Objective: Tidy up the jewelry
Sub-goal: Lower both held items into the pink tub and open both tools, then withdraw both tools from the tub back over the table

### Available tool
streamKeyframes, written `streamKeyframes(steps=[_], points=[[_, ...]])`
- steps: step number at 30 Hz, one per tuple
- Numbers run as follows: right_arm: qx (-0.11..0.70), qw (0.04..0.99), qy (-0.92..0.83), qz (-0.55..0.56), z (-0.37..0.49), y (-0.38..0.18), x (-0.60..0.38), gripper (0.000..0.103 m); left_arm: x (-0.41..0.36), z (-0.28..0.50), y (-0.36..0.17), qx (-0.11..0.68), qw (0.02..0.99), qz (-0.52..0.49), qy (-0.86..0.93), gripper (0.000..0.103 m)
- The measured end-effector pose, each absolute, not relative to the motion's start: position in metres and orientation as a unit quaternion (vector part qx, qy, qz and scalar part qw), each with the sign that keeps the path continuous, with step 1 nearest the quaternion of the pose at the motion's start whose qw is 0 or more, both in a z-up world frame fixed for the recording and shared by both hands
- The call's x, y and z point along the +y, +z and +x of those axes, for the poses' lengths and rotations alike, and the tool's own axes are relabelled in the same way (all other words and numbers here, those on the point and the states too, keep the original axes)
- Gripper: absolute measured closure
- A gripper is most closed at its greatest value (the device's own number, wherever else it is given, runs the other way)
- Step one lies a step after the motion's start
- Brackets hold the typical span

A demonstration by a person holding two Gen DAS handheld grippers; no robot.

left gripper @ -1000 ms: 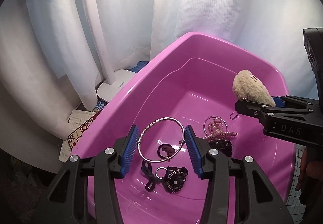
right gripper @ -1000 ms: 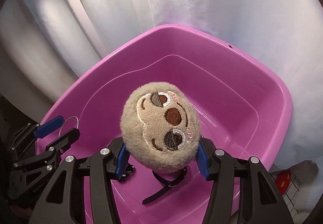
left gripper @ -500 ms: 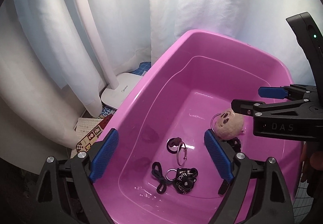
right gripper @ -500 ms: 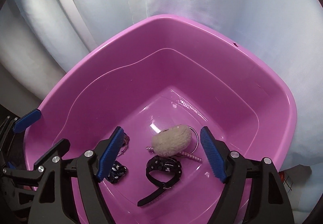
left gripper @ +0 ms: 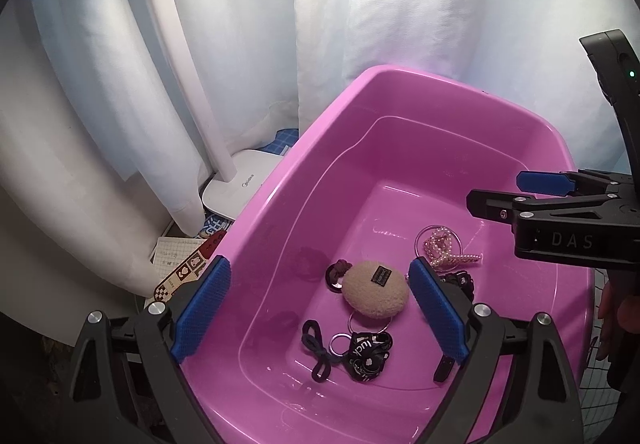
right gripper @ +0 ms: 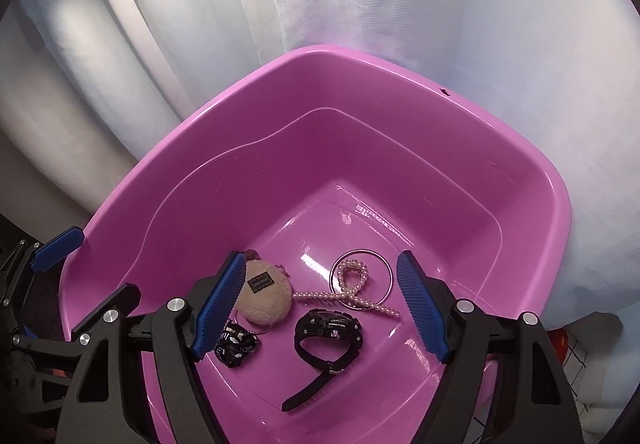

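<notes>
A pink plastic tub (left gripper: 288, 180) (right gripper: 532, 180) holds the jewelry. A beige plush keychain (left gripper: 374, 294) (right gripper: 265, 300) lies face down on its floor. Around it lie a pearl bow (right gripper: 352, 290) over a silver bangle (right gripper: 390, 276), a black watch (right gripper: 328, 330), a black strap with a ring (left gripper: 366, 354) and a dark hair tie (left gripper: 338, 270). My left gripper (left gripper: 320, 318) is open and empty above the tub's near edge. My right gripper (right gripper: 320, 312) is open and empty above the tub; it also shows in the left wrist view (left gripper: 520, 192).
White curtains (left gripper: 400, 4) hang behind the tub. A white lamp (left gripper: 240, 184) stands to the tub's left, with a patterned card and papers (left gripper: 184, 268) by its base. A red object (right gripper: 558, 342) lies at the right of the tub.
Both grippers opened. The left one let go of the silver bangle and the right one let go of the plush, which fell into the tub and rolled left, face down. Both grippers rose.
</notes>
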State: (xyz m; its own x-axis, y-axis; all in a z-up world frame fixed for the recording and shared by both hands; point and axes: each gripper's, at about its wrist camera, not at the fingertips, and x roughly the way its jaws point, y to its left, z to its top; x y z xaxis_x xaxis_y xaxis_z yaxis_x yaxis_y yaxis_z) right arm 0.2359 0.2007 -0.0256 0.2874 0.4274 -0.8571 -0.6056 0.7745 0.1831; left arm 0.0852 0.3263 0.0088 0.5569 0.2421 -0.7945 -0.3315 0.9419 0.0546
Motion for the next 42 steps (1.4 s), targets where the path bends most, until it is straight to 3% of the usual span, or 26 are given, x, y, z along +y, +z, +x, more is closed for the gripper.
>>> streamKeyframes(steps=[24, 33, 42], points=[[0.449, 0.827, 0.336, -0.041, 0.199, -0.005, 0.181, 0.029, 0.322, 0.065, 0.035, 0.389, 0.902, -0.045, 0.183, 0.010], [0.374, 0.894, 0.242, 0.035, 0.153, 0.012, 0.077, 0.029, 0.294, 0.057, 0.055, 0.339, 0.931, -0.054, 0.124, 0.007], [0.389, 0.911, 0.073, 0.115, 0.104, -0.009, -0.065, 0.029, 0.206, 0.064, 0.081, 0.294, 0.955, -0.043, -0.015, 0.006]])
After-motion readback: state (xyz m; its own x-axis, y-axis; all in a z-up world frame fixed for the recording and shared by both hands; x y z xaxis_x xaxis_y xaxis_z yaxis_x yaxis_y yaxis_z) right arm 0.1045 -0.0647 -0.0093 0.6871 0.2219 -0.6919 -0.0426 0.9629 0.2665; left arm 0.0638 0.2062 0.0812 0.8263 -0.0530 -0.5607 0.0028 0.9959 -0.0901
